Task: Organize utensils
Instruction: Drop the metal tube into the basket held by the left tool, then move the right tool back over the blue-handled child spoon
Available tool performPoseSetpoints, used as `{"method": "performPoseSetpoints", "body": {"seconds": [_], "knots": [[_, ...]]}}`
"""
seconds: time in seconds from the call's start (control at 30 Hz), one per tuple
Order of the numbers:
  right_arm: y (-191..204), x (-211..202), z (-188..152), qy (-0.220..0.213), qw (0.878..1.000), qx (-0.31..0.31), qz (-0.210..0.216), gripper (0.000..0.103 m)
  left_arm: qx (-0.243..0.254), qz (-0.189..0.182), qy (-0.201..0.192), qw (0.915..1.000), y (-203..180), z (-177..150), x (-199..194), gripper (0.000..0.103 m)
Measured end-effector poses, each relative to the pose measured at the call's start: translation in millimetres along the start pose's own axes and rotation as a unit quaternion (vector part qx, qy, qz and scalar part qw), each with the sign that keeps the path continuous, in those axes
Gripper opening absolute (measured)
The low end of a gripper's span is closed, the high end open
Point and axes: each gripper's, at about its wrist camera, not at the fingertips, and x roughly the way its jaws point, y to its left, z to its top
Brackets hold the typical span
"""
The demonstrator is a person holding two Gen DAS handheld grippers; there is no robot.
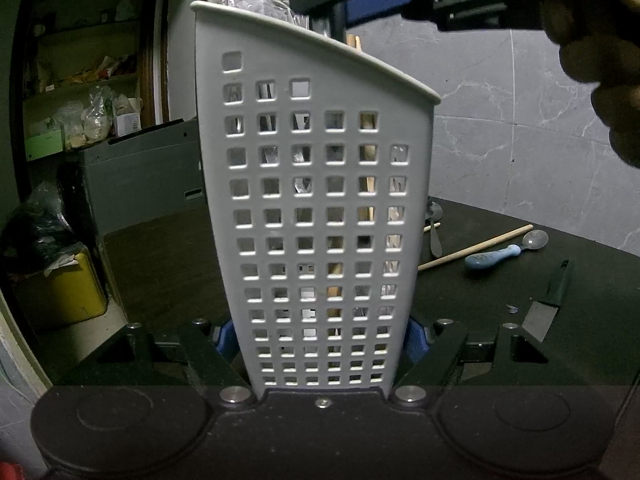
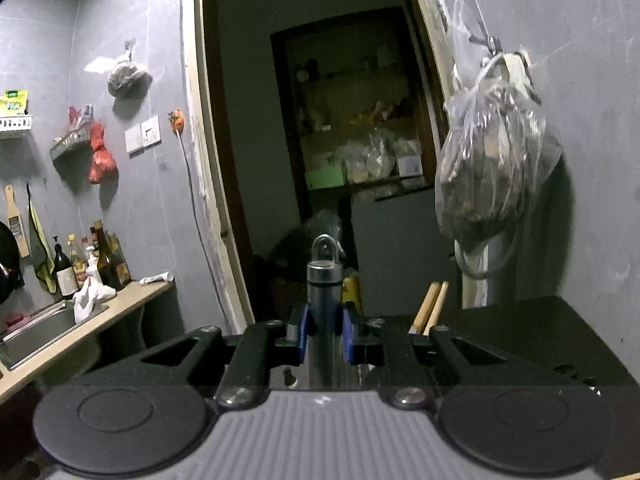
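The left wrist view shows the left gripper (image 1: 322, 340) clamped on the lower body of a white perforated utensil holder (image 1: 316, 200), its blue pads (image 1: 224, 340) pressing on both side walls, so the caddy stands upright on the dark table (image 1: 540, 340). The holder is thin moulded plastic: light and tall, with walls that would flex under a hard squeeze, so the low hold suits it and keeps it from tipping when something drops in. Above its rim the right gripper (image 1: 332, 4) hovers, jaws closed on a metal-handled utensil (image 2: 325, 292) whose shaft hangs toward the opening; its working end is hidden, so what kind of utensil it is cannot be told. The right wrist view shows the handle, with a hanging loop on top, pinched between the blue pads (image 2: 348, 336). Smooth steel is stiff, fairly heavy and likely slippery, so a grip across the shaft near the balance point seems soundest. On the table lie a blue-handled spoon (image 1: 500, 252), a chopstick (image 1: 476, 248) and a black-handled knife (image 1: 548, 300), best taken by its handle, well clear of the blade
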Motion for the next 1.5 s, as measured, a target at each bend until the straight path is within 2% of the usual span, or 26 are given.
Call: {"method": "performPoseSetpoints", "body": {"seconds": [0.3,0.33,0.37,0.4,0.43,0.5,0.63,0.83,1.07,1.33,1.5], "knots": [[-1,7,-14,0.032,0.999,-0.003,0.014,0.021,0.001,0.001,0.000,1.0000,0,0,0,0.077],[-1,8,-16,0.040,0.999,-0.005,0.018,0.026,0.000,0.001,0.000,1.0000,0,0,0,0.077],[-3,9,-19,0.045,0.999,-0.002,0.023,0.037,0.000,0.000,0.000,1.0000,0,0,0,0.077],[-4,8,-20,0.046,0.999,0.001,0.027,0.066,0.001,0.000,0.001,1.0000,0,0,0,0.077],[-6,5,-22,0.043,0.999,0.006,0.029,0.079,0.000,0.000,0.000,1.0000,1,1,0,0.077],[-11,-5,-21,0.030,0.999,0.012,0.036,0.081,0.001,-0.001,0.001,1.0000,1,1,0,0.077],[-21,-32,-14,-0.007,0.999,0.026,0.033,0.101,0.001,-0.001,0.001,1.0000,1,1,1,0.077],[-46,-61,-11,-0.032,0.998,0.051,-0.015,0.103,0.001,-0.001,0.001,1.0000,0,1,1,0.077],[-69,-80,-21,-0.027,0.995,0.065,-0.076,0.103,0.005,0.001,0.002,1.0000,-1,1,2,0.077],[-93,-92,-54,0.031,0.984,0.088,-0.152,0.103,0.005,0.001,0.002,1.0000,-2,1,2,0.077],[-105,-92,-83,0.080,0.974,0.112,-0.180,0.103,0.006,0.001,0.003,1.0000,-2,1,3,0.077]]}}
